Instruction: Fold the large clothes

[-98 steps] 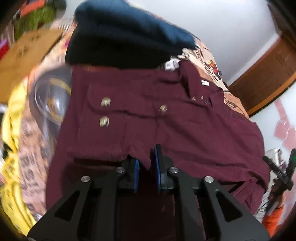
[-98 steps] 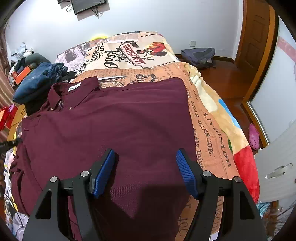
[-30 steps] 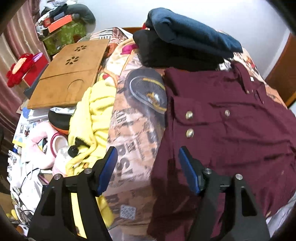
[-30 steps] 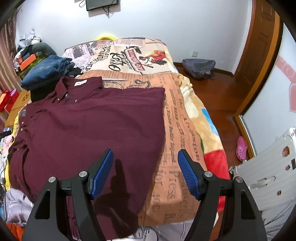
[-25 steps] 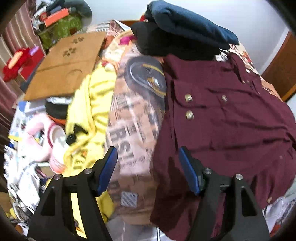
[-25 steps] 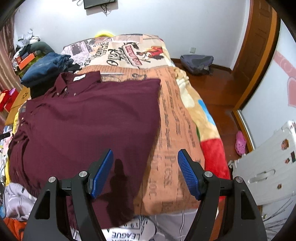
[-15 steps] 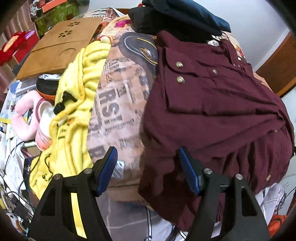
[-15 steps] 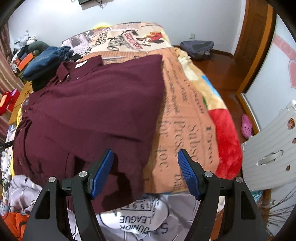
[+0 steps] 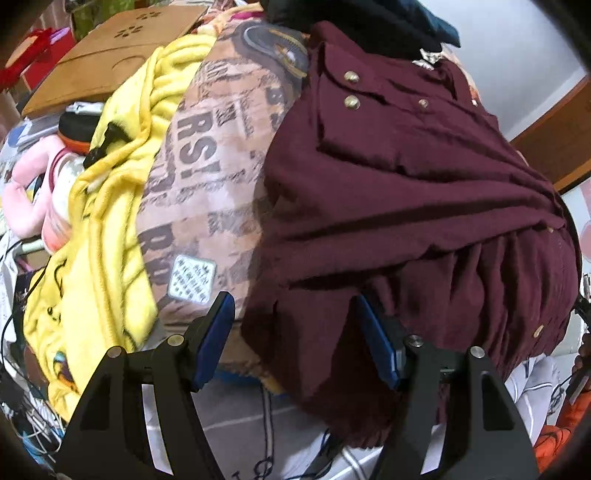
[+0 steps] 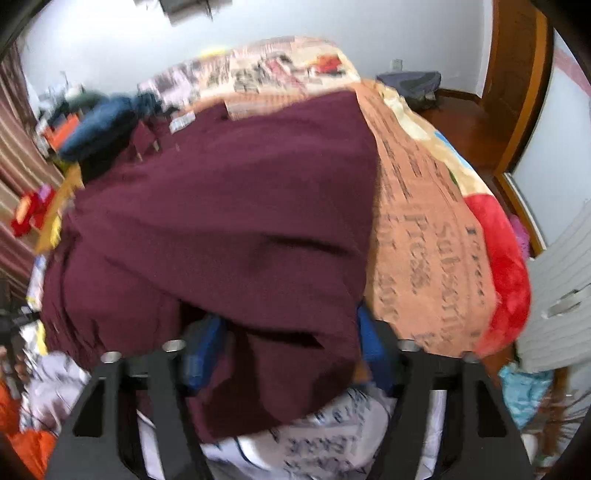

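The bed [image 10: 424, 221] takes most of both views; its printed blanket [image 9: 207, 177] gives a wide, soft surface, which is why the clothes are folded here and not on the crowded floor. On the blanket lies the shirt [image 9: 406, 192], dark red, with the collar at the far end and the bottom part hanging over the near edge of the bed. The body of the shirt is already narrow, with straight sides, so I judge the side folds are made and the hanging hem is left free so that it can be taken from below and brought up toward the collar.

At the far left corner a pile of dark clothes [image 9: 369, 18] touches the shoulder of the shirt; probably it is kept there to be out of the way. A yellow blanket [image 9: 110, 184] hangs down just beside the printed one.

The left gripper [image 9: 293, 343] is low at the bed edge, with its jaws wide apart around the left corner of the hem; it holds nothing yet. The right gripper [image 10: 284, 347] is low at the right corner, and the cloth falls between its spread jaws and partly covers the blue pads [image 10: 201, 350]. This view is blurred, but the jaws look clearly released, not pressing the cloth. I think both are placed so to close on the two hem corners together
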Demonstrator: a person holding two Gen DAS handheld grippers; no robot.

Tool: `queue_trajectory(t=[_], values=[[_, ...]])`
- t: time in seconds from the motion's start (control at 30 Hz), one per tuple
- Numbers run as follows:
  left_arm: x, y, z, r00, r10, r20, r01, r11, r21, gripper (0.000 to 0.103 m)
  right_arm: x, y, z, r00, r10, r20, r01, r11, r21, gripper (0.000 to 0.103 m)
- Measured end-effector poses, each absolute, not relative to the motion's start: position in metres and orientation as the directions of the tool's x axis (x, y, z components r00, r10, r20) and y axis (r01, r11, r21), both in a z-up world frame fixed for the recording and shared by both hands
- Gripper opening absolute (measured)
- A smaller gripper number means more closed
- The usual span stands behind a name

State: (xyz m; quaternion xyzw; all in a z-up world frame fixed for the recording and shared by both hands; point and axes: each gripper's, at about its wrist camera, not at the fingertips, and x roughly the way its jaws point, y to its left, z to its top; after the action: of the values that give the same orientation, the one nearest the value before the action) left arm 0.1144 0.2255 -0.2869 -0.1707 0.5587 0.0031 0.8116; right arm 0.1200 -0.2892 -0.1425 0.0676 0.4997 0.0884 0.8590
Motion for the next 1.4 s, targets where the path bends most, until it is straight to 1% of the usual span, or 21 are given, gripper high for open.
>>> queue_trajectory(t=[0.03,0.07,0.1,0.13,0.17,0.2,0.23,0.27,0.37,0.6,0.73,0.8,0.9,1.0,1.07,1.17,1.27,1.3,1.33,1.37,1.4], values=[[0.116,0.224,-0.286,0.38,-0.191,-0.905,-0.189,0.942,-0.278,0.061,0.121,-0.289,-0.142,0.491,0.218,-0.843,-0.073,0.975,0.21,0.044],[0.117,0.222,-0.284,0.382,-0.199,-0.902,-0.181,0.941,-0.285,0.056,0.122,-0.29,-0.141,0.497,0.224,-0.838,-0.065,0.973,0.221,0.03],[0.118,0.22,-0.283,0.384,-0.197,-0.902,-0.179,0.943,-0.282,0.051,0.123,-0.291,-0.139,0.499,0.23,-0.835,-0.064,0.971,0.229,0.022],[0.118,0.218,-0.28,0.392,-0.195,-0.899,-0.173,0.944,-0.28,0.045,0.123,-0.293,-0.137,0.501,0.24,-0.832,-0.063,0.968,0.242,0.019],[0.119,0.218,-0.278,0.399,-0.205,-0.894,-0.167,0.942,-0.291,0.03,0.124,-0.294,-0.136,0.503,0.25,-0.828,-0.064,0.965,0.253,0.011],[0.119,0.219,-0.274,0.409,-0.219,-0.886,-0.164,0.937,-0.308,0.018,0.124,-0.295,-0.132,0.508,0.26,-0.821,-0.065,0.962,0.265,0.01],[0.12,0.22,-0.268,0.421,-0.227,-0.878,-0.167,0.932,-0.322,0.014,0.124,-0.295,-0.128,0.516,0.273,-0.812,-0.071,0.958,0.276,0.01],[0.122,0.22,-0.263,0.434,-0.231,-0.871,-0.172,0.928,-0.331,0.006,0.125,-0.294,-0.125,0.522,0.283,-0.805,-0.079,0.955,0.285,0.009],[0.131,0.222,-0.236,0.5,-0.261,-0.826,-0.166,0.907,-0.387,0.005,0.129,-0.289,-0.11,0.553,0.311,-0.773,-0.125,0.948,0.293,0.008],[0.174,0.219,-0.182,0.608,-0.279,-0.743,-0.115,0.895,-0.431,0.004,0.159,-0.281,-0.081,0.616,0.341,-0.71,-0.193,0.939,0.284,0.007],[0.202,0.223,-0.166,0.655,-0.247,-0.714,-0.103,0.907,-0.408,0.004,0.185,-0.287,-0.073,0.664,0.329,-0.672,-0.177,0.942,0.285,0.006],[0.217,0.224,-0.174,0.65,-0.178,-0.739,-0.138,0.928,-0.345,0.004,0.197,-0.287,-0.079,0.667,0.315,-0.676,-0.161,0.946,0.282,0.006],[0.231,0.226,-0.199,0.608,-0.119,-0.785,-0.187,0.939,-0.287,0.004,0.212,-0.282,-0.095,0.657,0.256,-0.709,-0.128,0.965,0.23,0.006],[0.24,0.226,-0.225,0.556,-0.105,-0.824,-0.21,0.942,-0.261,0.004,0.223,-0.281,-0.114,0.635,0.228,-0.738,-0.107,0.972,0.209,0.006],[0.239,0.221,-0.239,0.523,-0.096,-0.847,-0.207,0.949,-0.236,0.004,0.223,-0.283,-0.117,0.637,0.234,-0.735,-0.103,0.97,0.221,0.006],[0.229,0.21,-0.238,0.516,-0.076,-0.853,-0.175,0.966,-0.191,0.008,0.215,-0.286,-0.109,0.644,0.25,-0.723,-0.11,0.966,0.236,0.007],[0.223,0.205,-0.231,0.508,-0.066,-0.859,-0.15,0.975,-0.163,0.018,0.208,-0.287,-0.101,0.604,0.289,-0.743,-0.135,0.956,0.262,0.014],[0.222,0.206,-0.23,0.506,-0.069,-0.86,-0.147,0.975,-0.165,0.026,0.208,-0.286,-0.1,0.588,0.302,-0.75,-0.142,0.952,0.273,0.017],[0.219,0.205,-0.227,0.506,-0.08,-0.859,-0.143,0.974,-0.175,0.031,0.206,-0.286,-0.099,0.577,0.312,-0.754,-0.146,0.949,0.281,0.018],[0.215,0.205,-0.225,0.506,-0.088,-0.858,-0.143,0.973,-0.183,0.042,0.2,-0.285,-0.097,0.567,0.32,-0.759,-0.153,0.946,0.284,0.021],[0.21,0.204,-0.224,0.505,-0.087,-0.859,-0.146,0.972,-0.185,0.049,0.194,-0.284,-0.096,0.56,0.323,-0.763,-0.163,0.946,0.28,0.024]])
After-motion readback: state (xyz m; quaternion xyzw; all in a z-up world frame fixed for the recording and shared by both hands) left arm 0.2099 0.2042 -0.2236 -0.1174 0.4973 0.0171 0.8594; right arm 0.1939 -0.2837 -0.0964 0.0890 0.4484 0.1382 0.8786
